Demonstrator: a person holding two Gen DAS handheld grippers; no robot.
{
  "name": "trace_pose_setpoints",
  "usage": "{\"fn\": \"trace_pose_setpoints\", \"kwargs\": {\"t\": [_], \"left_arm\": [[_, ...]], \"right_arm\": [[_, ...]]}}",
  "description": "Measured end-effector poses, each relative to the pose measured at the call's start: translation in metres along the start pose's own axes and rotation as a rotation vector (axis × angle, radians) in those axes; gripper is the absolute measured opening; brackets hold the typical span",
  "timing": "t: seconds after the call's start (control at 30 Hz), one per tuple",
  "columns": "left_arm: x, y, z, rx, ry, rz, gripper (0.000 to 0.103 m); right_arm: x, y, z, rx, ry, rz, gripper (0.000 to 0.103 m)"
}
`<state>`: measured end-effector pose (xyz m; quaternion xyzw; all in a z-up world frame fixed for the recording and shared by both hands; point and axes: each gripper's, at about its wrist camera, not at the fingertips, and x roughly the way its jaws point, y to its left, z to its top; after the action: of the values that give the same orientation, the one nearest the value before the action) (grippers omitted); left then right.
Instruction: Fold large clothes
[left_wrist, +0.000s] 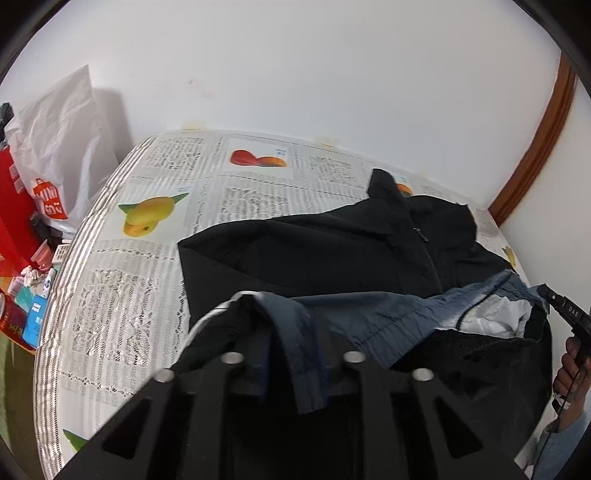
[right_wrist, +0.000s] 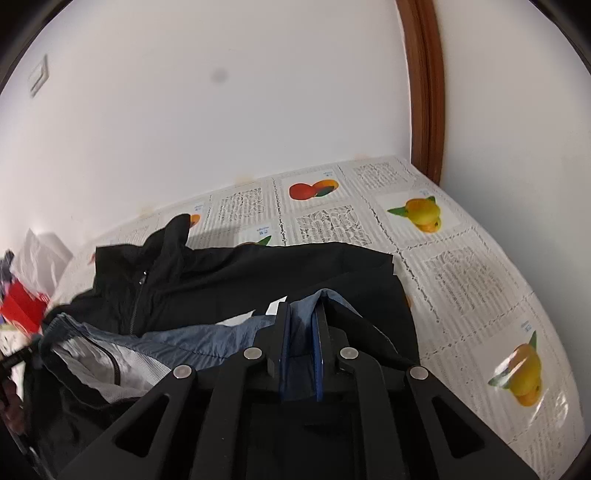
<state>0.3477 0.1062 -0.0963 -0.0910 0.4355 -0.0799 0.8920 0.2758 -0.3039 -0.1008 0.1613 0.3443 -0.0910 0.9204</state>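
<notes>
A black zip jacket (left_wrist: 332, 251) (right_wrist: 240, 269) lies spread on the fruit-print tablecloth (left_wrist: 129, 295) (right_wrist: 461, 277). Its blue-grey hem (left_wrist: 388, 314) (right_wrist: 207, 339), which has a white mesh lining, is carried over the black part. My left gripper (left_wrist: 291, 314) is open; hem fabric drapes over its left finger and hangs slack between the two. My right gripper (right_wrist: 302, 301) is open too, with blue-grey fabric in the narrow gap between its blue pads (right_wrist: 283, 343). In the left wrist view the right gripper (left_wrist: 565, 314) shows at the far right edge, with a hand (left_wrist: 570, 369) on it.
Left of the table stand a white plastic bag (left_wrist: 62, 147), a red box (left_wrist: 14, 221) and several small packets (left_wrist: 33, 302). A white wall runs behind the table, and a brown wooden door frame (left_wrist: 535, 147) (right_wrist: 424, 92) stands at its right corner.
</notes>
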Motion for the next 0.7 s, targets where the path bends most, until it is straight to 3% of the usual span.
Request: {"fn": "trace_pose_setpoints", "kwargs": {"t": [0.1,0.13,0.17,0.27,0.43,0.7], "left_arm": [[-0.021,-0.003,0.0,-0.006,-0.052,-0.084,0.046],[-0.031,-0.005,-0.001,0.004,-0.079,-0.094,0.052],[-0.038,-0.006,-0.002,0.014,-0.102,-0.087,0.052],[-0.055,-0.007,-0.007,0.042,-0.142,-0.062,0.053],[-0.062,-0.002,-0.02,0.045,-0.142,-0.067,0.055],[-0.009,-0.025,-0.031,0.147,0.001,0.002,0.056]], "right_arm": [[-0.021,0.0,0.003,-0.011,-0.033,0.034,0.019],[-0.035,0.001,0.002,-0.027,-0.072,0.039,0.026],[-0.044,0.003,0.001,-0.044,-0.099,0.036,0.036],[-0.071,0.01,-0.006,-0.1,-0.136,0.049,0.043],[-0.069,0.028,-0.03,-0.213,-0.054,0.082,0.043],[-0.002,0.093,-0.054,-0.406,0.13,0.109,0.043]]}}
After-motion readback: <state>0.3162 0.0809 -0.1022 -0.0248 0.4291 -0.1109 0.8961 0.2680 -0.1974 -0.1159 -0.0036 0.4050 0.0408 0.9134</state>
